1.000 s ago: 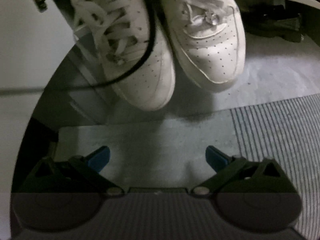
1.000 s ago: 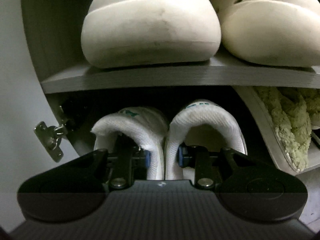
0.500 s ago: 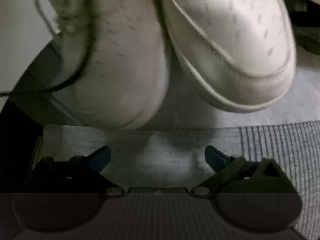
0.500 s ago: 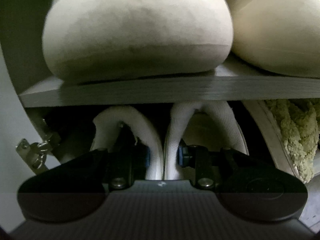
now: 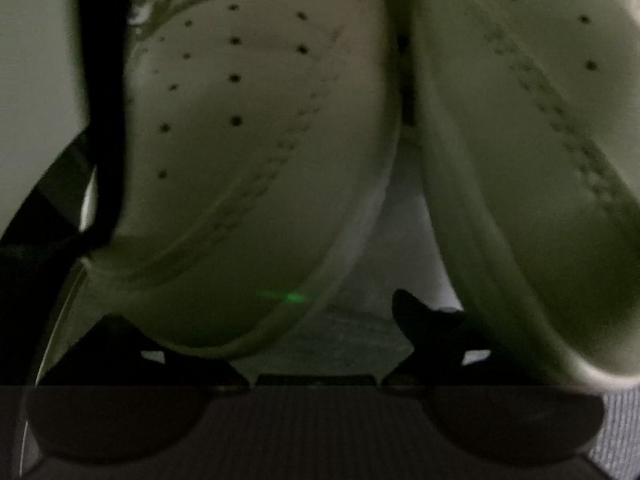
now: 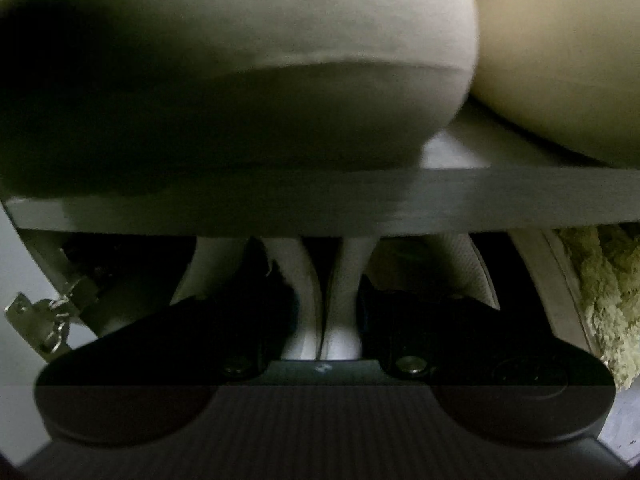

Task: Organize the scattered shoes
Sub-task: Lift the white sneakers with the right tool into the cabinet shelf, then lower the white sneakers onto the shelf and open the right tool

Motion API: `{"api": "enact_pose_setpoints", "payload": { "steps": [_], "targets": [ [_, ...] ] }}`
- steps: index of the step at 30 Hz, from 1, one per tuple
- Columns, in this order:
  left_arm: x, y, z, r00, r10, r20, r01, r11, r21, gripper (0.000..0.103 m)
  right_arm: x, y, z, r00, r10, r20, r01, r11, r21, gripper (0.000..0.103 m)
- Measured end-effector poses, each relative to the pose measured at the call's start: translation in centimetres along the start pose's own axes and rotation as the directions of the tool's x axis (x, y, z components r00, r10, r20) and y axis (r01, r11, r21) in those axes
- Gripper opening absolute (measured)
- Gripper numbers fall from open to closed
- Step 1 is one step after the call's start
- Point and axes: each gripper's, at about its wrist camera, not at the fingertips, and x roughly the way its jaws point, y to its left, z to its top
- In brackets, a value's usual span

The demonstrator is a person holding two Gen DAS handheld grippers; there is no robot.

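Left claw (image 5: 320, 320) closing around toe of white sneaker (image 5: 248, 160), not yet gripping; right claw (image 6: 324, 320) easing open on sneaker pair's heels (image 6: 332, 280) under shelf (image 6: 480, 196); next: clamp, lift

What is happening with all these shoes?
A person with a gripper in each hand is tidying shoes into a cabinet. The right gripper has the two inner heel walls of a white mesh pair between its jaws, under a shelf of cream clogs; the jaws are opening. The left gripper is up against two white sneakers, its jaws closing, gripping neither.
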Motion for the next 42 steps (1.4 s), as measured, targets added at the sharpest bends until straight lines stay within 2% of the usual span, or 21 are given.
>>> {"api": "enact_pose_setpoints", "payload": {
  "steps": [2,7,10,11,14,17,21,23,28,32,34,35,37,39,41,42],
  "targets": [
    [-0.4,0.1,0.0,1.000,-0.003,-0.008,0.003,1.000,0.001,0.068,-0.3,0.1,-0.3,1.000,0.004,0.007,-0.004,1.000,-0.012,0.035],
    [-1.8,-0.2,-0.2,1.000,0.008,0.021,-0.009,1.000,0.019,0.067,-1.0,0.3,-0.9,1.000,0.013,0.013,-0.013,0.999,-0.046,0.037],
    [-2.8,-0.2,-0.2,0.999,-0.014,0.036,0.014,1.000,0.006,0.067,-2.1,0.5,-1.3,1.000,0.016,0.022,-0.014,0.996,-0.083,0.044],
    [-3.1,-0.2,-0.2,0.999,-0.025,0.039,0.025,1.000,-0.005,0.069,-2.4,0.5,-1.5,1.000,0.017,0.026,-0.014,0.995,-0.095,0.057],
    [-4.2,0.1,0.0,0.998,-0.040,0.052,0.043,0.998,-0.053,0.071,-3.8,0.5,-1.9,0.998,0.011,0.065,-0.003,0.993,-0.118,0.082],
    [-5.2,-0.2,0.0,0.996,-0.027,0.085,0.030,0.999,-0.028,0.071,-5.6,0.0,-2.1,0.994,0.087,0.067,-0.079,0.990,-0.114,0.083],
    [-6.3,-0.5,-0.3,0.992,-0.050,0.115,0.047,0.998,0.034,0.072,-7.8,0.0,-2.5,0.989,0.127,0.070,-0.115,0.982,-0.147,0.083],
    [-6.7,-0.6,-0.4,0.990,-0.053,0.128,0.045,0.997,0.061,0.073,-9.7,-0.3,-2.9,0.982,0.184,0.050,-0.175,0.973,-0.152,0.083],
    [-7.2,-0.3,-0.5,0.990,-0.079,0.115,0.069,0.994,0.087,0.073,-13.5,-1.1,-4.4,0.976,0.216,-0.007,-0.214,0.964,-0.157,0.083],
    [-7.2,-0.1,-0.7,0.991,-0.091,0.096,0.082,0.992,0.093,0.072,-15.7,-1.8,-5.5,0.977,0.203,-0.059,-0.210,0.963,-0.167,0.083],
    [-7.3,0.0,-0.7,0.991,-0.095,0.091,0.087,0.992,0.093,0.072,-17.8,-2.9,-6.6,0.982,0.159,-0.103,-0.172,0.976,-0.134,0.083],
    [-7.3,0.0,-0.7,0.991,-0.097,0.087,0.089,0.992,0.093,0.072,-17.4,-3.6,-6.3,0.983,0.146,-0.115,-0.159,0.981,-0.114,0.083],
    [-7.3,0.1,-0.9,0.991,-0.101,0.083,0.093,0.991,0.094,0.072,-13.5,-6.5,-3.3,0.981,0.124,-0.150,-0.133,0.990,-0.052,0.083],
    [-7.3,0.2,-1.2,0.991,-0.105,0.082,0.097,0.991,0.097,0.072,-10.7,-8.4,-3.0,0.969,0.130,-0.211,-0.119,0.991,0.064,0.083],
    [-7.3,0.2,-1.5,0.991,-0.106,0.084,0.097,0.990,0.106,0.072,-7.8,-9.9,-4.6,0.949,0.164,-0.268,-0.103,0.969,0.226,0.083],
    [-7.3,0.2,-1.6,0.990,-0.107,0.087,0.097,0.989,0.112,0.072,-9.3,-10.5,-4.2,0.944,0.178,-0.276,-0.105,0.960,0.261,0.083]
  ]
}}
